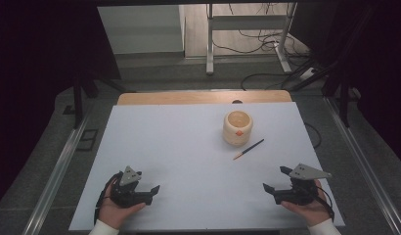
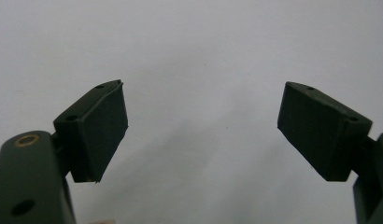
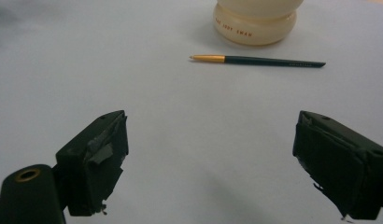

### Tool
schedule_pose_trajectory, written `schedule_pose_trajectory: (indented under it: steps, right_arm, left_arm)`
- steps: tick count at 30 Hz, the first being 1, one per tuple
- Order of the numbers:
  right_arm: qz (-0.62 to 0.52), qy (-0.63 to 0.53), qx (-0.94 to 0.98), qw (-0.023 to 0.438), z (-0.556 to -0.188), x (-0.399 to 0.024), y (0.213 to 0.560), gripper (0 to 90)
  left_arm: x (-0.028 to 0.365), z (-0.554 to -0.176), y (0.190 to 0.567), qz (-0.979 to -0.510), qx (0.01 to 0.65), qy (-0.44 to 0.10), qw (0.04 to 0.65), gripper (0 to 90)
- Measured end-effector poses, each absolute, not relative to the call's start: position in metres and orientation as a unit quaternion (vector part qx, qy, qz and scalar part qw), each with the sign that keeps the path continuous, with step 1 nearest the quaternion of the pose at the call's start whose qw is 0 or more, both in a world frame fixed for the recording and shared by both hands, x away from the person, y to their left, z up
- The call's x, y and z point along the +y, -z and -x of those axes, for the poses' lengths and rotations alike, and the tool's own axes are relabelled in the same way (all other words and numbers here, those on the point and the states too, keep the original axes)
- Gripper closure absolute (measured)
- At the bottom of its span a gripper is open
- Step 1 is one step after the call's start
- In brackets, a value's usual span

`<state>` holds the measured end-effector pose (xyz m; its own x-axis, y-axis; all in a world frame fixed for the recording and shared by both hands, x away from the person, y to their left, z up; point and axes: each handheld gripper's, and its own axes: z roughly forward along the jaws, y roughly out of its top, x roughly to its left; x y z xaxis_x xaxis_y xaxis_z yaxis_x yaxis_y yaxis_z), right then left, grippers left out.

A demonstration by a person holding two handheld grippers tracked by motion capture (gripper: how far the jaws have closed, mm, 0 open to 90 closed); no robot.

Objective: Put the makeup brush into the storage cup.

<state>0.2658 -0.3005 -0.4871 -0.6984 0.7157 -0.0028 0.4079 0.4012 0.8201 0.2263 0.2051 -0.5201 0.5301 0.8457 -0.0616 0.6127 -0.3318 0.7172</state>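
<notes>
left tool [image 1: 152, 191]: spread, empty | right tool [image 1: 277, 178]: spread too, nothing in it | thin dark pencil with gold end [image 1: 248, 149]: flat on white tabletop [image 1: 179, 161], just beside cream round pot [image 1: 237, 128] | right tool nearer (pencil lies crosswise ahead of its jaws)

Bench [image 1: 140, 161] has a pale white-blue top, wooden edge [image 1: 203, 97] showing at the far side. Grey carpet floor [image 1: 189, 73] beyond, dark curtains [image 1: 37, 58] on both sides. White metal desk frame [image 1: 247, 22] stands behind, black cables [image 1: 267, 41] strewn under it. Aluminium rails [image 1: 56, 171] flank the bench. Dim, even lighting.
</notes>
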Motion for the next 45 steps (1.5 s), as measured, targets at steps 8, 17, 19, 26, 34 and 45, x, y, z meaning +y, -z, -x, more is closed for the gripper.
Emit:
schedule_pose_trajectory:
  steps: [8, 17, 19, 26, 34, 45]
  right_arm:
    - [-0.337, -0.418, 0.823, 0.185, -0.268, -0.304, 0.486, 12.8]
    - [-0.258, -0.374, 0.87, 0.191, -0.281, -0.304, 0.478, 14.5]
    - [-0.225, -0.354, 0.886, 0.198, -0.286, -0.301, 0.473, 14.4]
    - [-0.119, -0.316, 0.923, 0.183, -0.311, -0.288, 0.448, 13.9]
    - [-0.035, -0.279, 0.95, 0.138, -0.343, -0.267, 0.431, 14.3]
    - [0.022, -0.245, 0.96, 0.132, -0.365, -0.252, 0.419, 14.6]
  left_arm:
    - [0.205, -0.226, 0.52, -0.802, 0.453, -0.166, 0.352, 16.5]
    - [0.204, -0.225, 0.52, -0.801, 0.455, -0.165, 0.354, 16.6]
    - [0.203, -0.225, 0.52, -0.8, 0.456, -0.163, 0.355, 16.6]
    - [0.205, -0.226, 0.521, -0.801, 0.456, -0.161, 0.353, 16.6]
    - [0.205, -0.226, 0.522, -0.803, 0.455, -0.161, 0.349, 16.7]
    - [0.205, -0.227, 0.523, -0.805, 0.455, -0.16, 0.345, 16.8]
